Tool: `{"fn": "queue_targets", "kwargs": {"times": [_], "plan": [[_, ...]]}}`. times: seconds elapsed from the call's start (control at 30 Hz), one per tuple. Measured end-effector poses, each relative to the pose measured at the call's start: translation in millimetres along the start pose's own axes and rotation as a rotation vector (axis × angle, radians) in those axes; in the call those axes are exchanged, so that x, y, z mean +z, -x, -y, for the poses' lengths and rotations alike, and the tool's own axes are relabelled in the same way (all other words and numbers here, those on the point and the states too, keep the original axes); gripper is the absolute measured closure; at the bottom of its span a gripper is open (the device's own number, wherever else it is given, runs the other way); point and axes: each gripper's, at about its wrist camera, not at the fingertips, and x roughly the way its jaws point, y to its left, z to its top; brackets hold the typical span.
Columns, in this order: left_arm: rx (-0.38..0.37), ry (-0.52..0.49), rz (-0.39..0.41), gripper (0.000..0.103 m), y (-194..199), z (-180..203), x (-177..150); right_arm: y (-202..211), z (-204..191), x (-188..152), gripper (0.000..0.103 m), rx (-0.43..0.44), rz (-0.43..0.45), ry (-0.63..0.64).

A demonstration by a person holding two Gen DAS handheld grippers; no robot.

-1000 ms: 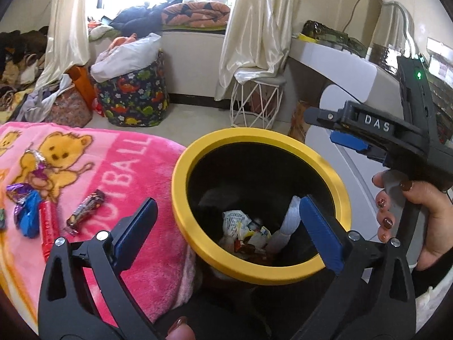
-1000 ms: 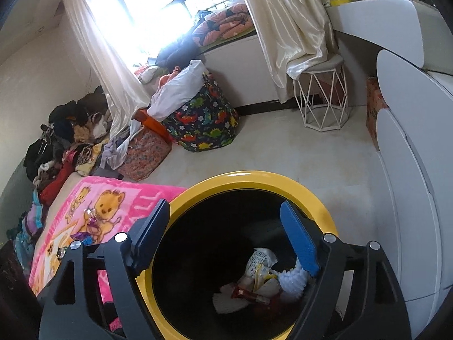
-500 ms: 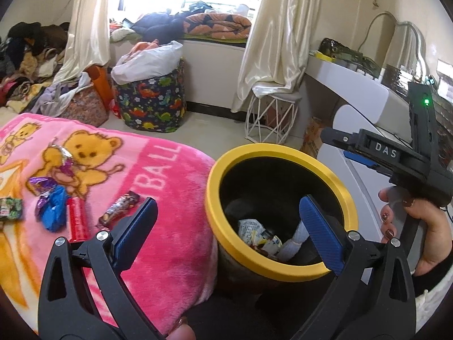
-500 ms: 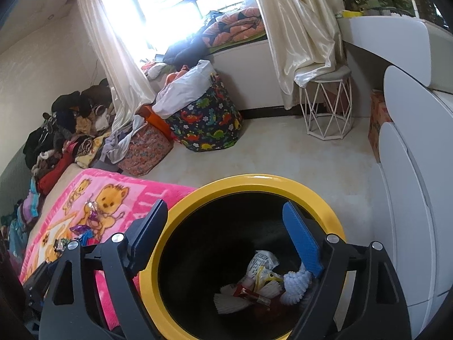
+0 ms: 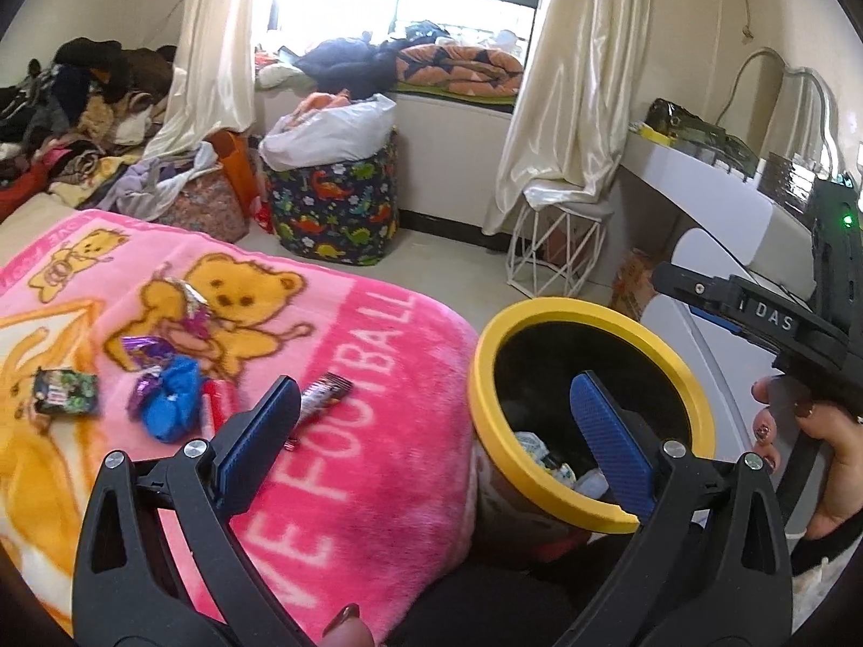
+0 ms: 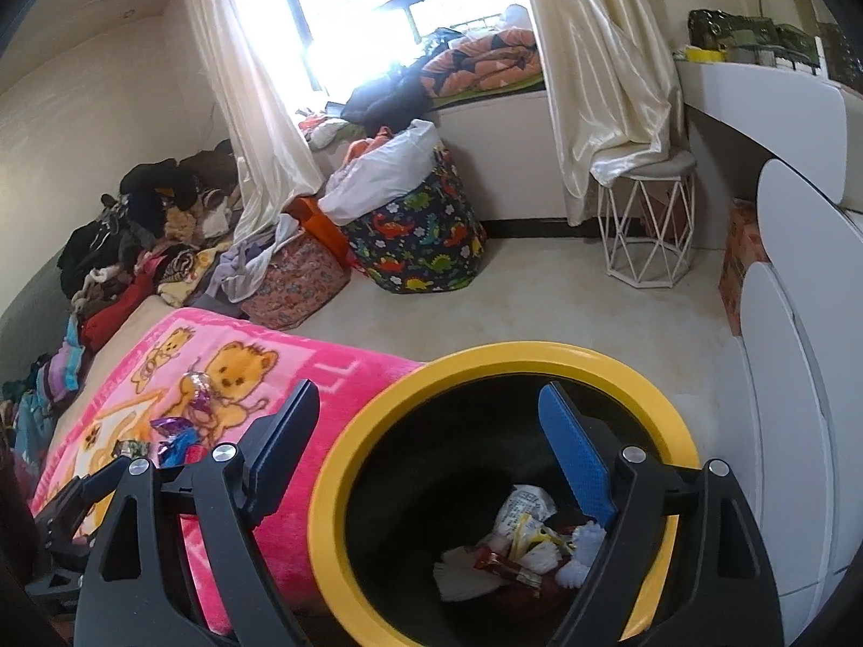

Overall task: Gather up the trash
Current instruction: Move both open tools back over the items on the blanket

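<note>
Several candy wrappers lie on the pink bear blanket [image 5: 377,431]: a blue wrapper [image 5: 170,404], a brown bar wrapper [image 5: 323,393], a green packet [image 5: 64,391] and a purple wrapper [image 5: 145,348]. My left gripper [image 5: 431,404] hangs open and empty over the blanket's edge, with the wrappers left of it. The black bin with a yellow rim [image 5: 593,312] stands at the right and has trash [image 6: 518,539] at its bottom. My right gripper [image 6: 426,404] is open and empty above the bin's yellow rim [image 6: 512,353]. A hand [image 5: 830,447] holds it.
A dinosaur-print laundry basket [image 5: 334,205] and a white wire stool [image 5: 555,248] stand on the floor beyond the bed. White rounded furniture [image 6: 782,377] is close to the bin's right side. Heaps of clothes [image 6: 145,226] lie at the far left.
The left gripper has swung left, from over the bin toward the blanket, and more wrappers have come into view. The right gripper has drawn back and rolled slightly. Both stay open.
</note>
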Motion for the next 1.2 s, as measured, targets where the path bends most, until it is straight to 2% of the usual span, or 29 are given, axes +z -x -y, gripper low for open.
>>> {"fn": "queue_targets", "kwargs": {"times": [0.6,1.2], "plan": [[0.105,0.036,0.083,0.011,30.3,-44.7,3.8,2.5,-58.2,-3.9,0.019,0.062,0.038,0.073],[0.181,0.137,0.099,0.011,43.0,-99.6,-0.5,-6.9,-105.3,-23.5,0.019,0.117,0.01,0.157]]}}
